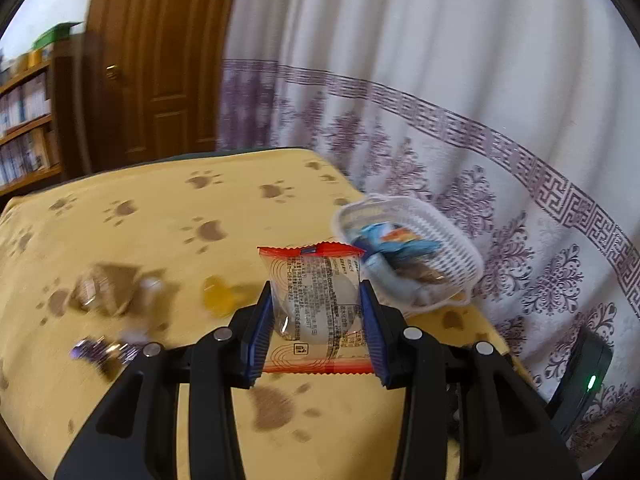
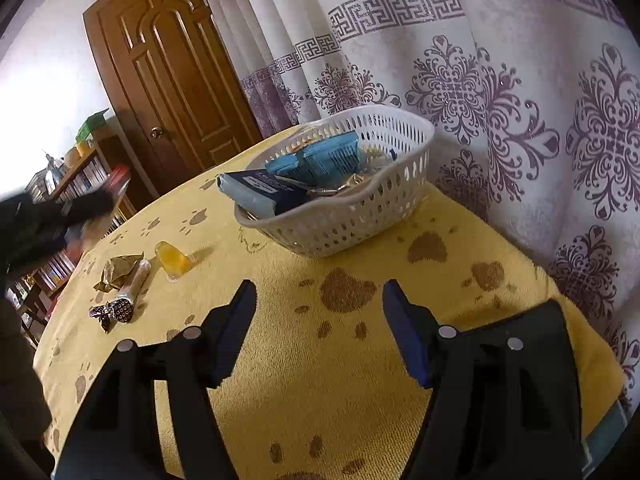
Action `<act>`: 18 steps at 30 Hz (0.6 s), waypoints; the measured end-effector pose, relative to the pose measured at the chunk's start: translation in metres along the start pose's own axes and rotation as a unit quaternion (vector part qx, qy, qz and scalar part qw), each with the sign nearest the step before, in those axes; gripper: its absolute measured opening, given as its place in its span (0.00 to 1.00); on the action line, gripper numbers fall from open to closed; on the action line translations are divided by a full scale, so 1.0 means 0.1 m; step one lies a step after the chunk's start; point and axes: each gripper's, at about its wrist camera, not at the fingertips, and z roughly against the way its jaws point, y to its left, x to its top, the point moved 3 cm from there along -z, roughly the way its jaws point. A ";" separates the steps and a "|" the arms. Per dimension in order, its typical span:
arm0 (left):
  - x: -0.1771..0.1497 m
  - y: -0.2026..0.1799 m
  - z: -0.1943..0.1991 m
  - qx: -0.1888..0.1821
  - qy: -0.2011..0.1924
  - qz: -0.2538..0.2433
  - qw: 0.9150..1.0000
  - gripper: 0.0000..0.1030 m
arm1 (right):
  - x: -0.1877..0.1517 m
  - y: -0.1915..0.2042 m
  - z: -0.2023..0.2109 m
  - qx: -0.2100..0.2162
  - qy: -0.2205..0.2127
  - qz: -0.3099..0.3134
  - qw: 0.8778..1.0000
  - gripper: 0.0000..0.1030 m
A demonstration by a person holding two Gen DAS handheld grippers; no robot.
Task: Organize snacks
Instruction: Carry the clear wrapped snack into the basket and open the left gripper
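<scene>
My left gripper [image 1: 316,300] is shut on a clear snack packet with red edges [image 1: 316,280], held up above the table. Just right of the packet sits the white slotted basket [image 1: 448,248], with blue packets inside. In the right wrist view that basket [image 2: 340,220] stands at the table's far side, holding blue packets [image 2: 316,158] and gold-wrapped sweets. My right gripper [image 2: 318,308] hangs open over the yellow paw-print cloth [image 2: 320,380], with nothing between its fingers. Left on the cloth lie a yellow jelly cup [image 2: 173,262], a gold wrapper [image 2: 118,270] and a dark spotted candy [image 2: 116,312].
A patterned white and purple curtain [image 2: 520,80] hangs right behind the table's far and right edges. A brown door [image 2: 172,80] and a bookshelf [image 2: 80,184] stand at the back left. The left gripper appears blurred at the left edge of the right wrist view.
</scene>
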 end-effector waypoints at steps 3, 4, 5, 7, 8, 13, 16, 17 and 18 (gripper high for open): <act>0.11 -0.21 -0.17 -0.023 0.009 -0.019 1.000 0.40 | -0.03 0.05 0.04 0.001 -0.012 0.016 1.000 0.66; 0.14 -0.28 -0.22 -0.033 0.012 -0.027 0.999 0.40 | -0.03 0.06 0.05 0.004 -0.014 0.018 1.000 0.67; 0.16 -0.34 -0.26 -0.038 0.014 -0.033 0.999 0.40 | -0.03 0.05 0.06 0.006 -0.015 0.015 1.000 0.67; 0.20 -0.47 -0.39 -0.053 0.024 -0.052 0.997 0.40 | -0.02 0.01 0.07 0.010 -0.017 0.004 1.000 0.67; 0.20 -0.50 -0.42 -0.057 0.027 -0.056 0.996 0.40 | -0.02 0.00 0.07 0.011 -0.018 0.000 1.000 0.67; 0.27 -0.70 -0.62 -0.084 0.051 -0.086 0.991 0.41 | -0.02 0.01 0.07 0.016 -0.019 0.000 1.000 0.67; 0.31 -0.78 -0.69 -0.104 0.056 -0.088 0.989 0.41 | -0.02 0.00 0.06 0.015 -0.017 -0.001 1.000 0.67; 0.33 -0.79 -0.71 -0.110 0.058 -0.087 0.988 0.41 | -0.02 0.00 0.06 0.015 -0.016 -0.002 1.000 0.67; 0.35 -0.80 -0.72 -0.112 0.058 -0.085 0.988 0.41 | -0.02 0.00 0.05 0.015 -0.015 -0.001 1.000 0.67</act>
